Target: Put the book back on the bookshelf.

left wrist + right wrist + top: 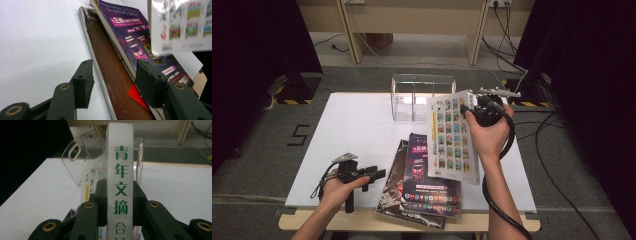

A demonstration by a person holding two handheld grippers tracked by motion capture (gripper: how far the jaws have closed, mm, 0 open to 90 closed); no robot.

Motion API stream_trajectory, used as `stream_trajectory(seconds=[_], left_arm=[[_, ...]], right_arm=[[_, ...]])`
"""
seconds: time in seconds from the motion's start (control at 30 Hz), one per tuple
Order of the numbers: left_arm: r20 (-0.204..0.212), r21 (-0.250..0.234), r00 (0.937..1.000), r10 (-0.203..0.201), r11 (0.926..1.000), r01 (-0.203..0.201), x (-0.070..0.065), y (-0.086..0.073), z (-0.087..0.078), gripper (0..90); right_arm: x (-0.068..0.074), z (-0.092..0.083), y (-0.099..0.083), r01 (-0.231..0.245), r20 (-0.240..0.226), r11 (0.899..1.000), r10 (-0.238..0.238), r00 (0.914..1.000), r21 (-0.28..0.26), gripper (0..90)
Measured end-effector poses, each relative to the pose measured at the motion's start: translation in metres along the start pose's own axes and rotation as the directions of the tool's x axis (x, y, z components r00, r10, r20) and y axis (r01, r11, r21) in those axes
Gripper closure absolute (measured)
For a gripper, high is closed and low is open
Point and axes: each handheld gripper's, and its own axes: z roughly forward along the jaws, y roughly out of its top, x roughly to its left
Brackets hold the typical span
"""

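Observation:
My right gripper (468, 110) is shut on the spine of a thick white book (451, 137) and holds it up in the air above the table, cover tilted toward the person. In the right gripper view the spine (120, 157) with green characters stands upright between the pads of the right gripper (120, 192). A purple magazine (427, 175) lies on a brown one (393, 180) near the front edge. My left gripper (377, 176) is open, low at the front left, just left of the brown magazine (110, 75). Nothing is between its pads (83, 80).
A clear acrylic rack (422, 97) with upright dividers stands at the back middle of the white board (357, 130), just beyond the lifted book. Cables trail across the grey floor on the right. Dark curtains close in both sides.

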Motion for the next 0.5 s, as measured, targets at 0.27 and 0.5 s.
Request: stream_trajectory(seconds=[0.27,0.5], left_arm=[[-0.002,0.007,1.0,-0.001,1.0,0.001,0.002,-0.001,0.001,47.6],[-0.001,0.004,1.0,-0.008,1.0,0.008,0.004,0.0,0.0,47.5]], right_arm=[[0.007,0.004,0.035,0.006,0.072,0.995,0.001,0.9974,-0.097,73.9],[0.011,0.017,0.053,-0.002,0.076,0.992,0.011,0.997,-0.123,73.9]])
